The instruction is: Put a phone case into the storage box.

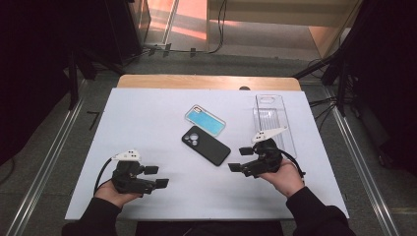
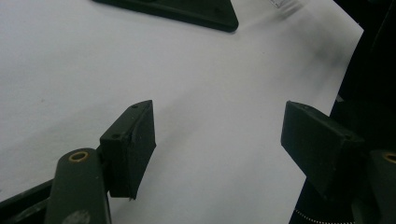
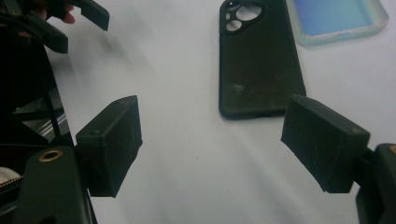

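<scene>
Here, the right gripper (image 1: 238,158) hangs open and empty just right of the black phone (image 1: 206,145); the left gripper (image 1: 157,176), also open, sits well left of it.

The counter (image 1: 147,128) carries a smooth, matt white sheet, with a bare strip of light wood (image 1: 206,81) at its far edge. At the sheet's middle the black phone case (image 1: 205,145) looks matt, rubbery plastic with faint scuffs, and just beyond it the blue case (image 1: 205,120) is glossy with a clear plastic rim. To the right of the black phone case the clear tray (image 1: 273,118) is glossy transparent plastic; the gripper fingers (image 3: 109,144) are matt black, slightly rough plastic.
</scene>
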`<state>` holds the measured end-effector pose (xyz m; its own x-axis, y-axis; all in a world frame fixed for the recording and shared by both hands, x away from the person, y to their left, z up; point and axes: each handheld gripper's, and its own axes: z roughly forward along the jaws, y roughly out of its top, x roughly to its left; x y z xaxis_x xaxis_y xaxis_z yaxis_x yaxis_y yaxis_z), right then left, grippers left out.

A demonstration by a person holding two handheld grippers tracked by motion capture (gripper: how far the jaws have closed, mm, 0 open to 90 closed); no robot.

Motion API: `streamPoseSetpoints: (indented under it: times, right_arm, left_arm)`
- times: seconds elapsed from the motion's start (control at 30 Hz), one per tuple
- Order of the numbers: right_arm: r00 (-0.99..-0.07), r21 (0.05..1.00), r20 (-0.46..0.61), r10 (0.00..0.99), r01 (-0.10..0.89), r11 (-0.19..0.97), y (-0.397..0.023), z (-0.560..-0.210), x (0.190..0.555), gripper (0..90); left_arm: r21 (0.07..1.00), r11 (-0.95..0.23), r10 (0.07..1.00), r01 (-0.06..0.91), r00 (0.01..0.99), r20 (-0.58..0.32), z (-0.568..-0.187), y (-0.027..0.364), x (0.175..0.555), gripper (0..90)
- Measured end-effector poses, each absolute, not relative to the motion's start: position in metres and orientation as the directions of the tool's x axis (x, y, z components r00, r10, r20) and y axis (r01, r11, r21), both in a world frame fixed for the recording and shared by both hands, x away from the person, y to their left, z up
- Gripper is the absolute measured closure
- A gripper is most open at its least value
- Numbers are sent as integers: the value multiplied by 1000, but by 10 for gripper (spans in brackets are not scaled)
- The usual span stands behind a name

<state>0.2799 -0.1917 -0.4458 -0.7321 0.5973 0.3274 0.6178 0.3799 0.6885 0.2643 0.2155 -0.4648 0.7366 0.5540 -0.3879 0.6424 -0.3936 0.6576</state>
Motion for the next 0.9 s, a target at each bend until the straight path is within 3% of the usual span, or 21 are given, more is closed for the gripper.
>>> streamPoseSetpoints:
  times: [0.9]
  right_arm:
    - [-716,724,361,597,619,305,-178,-432,339,185]
  left_arm:
    - [659,-395,552,641,738,-387,-465,215,264,263]
